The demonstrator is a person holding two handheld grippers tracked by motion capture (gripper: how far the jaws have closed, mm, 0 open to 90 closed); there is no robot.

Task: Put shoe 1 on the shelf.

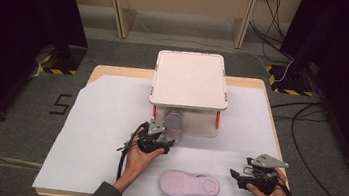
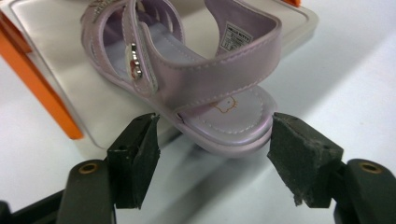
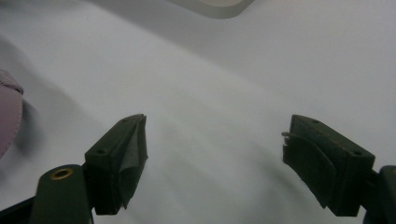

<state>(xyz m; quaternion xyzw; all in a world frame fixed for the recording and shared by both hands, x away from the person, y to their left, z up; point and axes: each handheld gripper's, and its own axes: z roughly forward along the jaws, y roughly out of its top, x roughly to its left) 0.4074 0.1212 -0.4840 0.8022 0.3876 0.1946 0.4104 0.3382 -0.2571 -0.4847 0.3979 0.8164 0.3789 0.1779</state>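
While my left gripper gapes wide around the heel of the lilac sandal on the rack's lower shelf, gripping nothing, I judge closing comes next; my right gripper idles open beside the rack.

I see a lilac sandal with white stitching, an orange post on the pale shelf, and white paper over a tan table.
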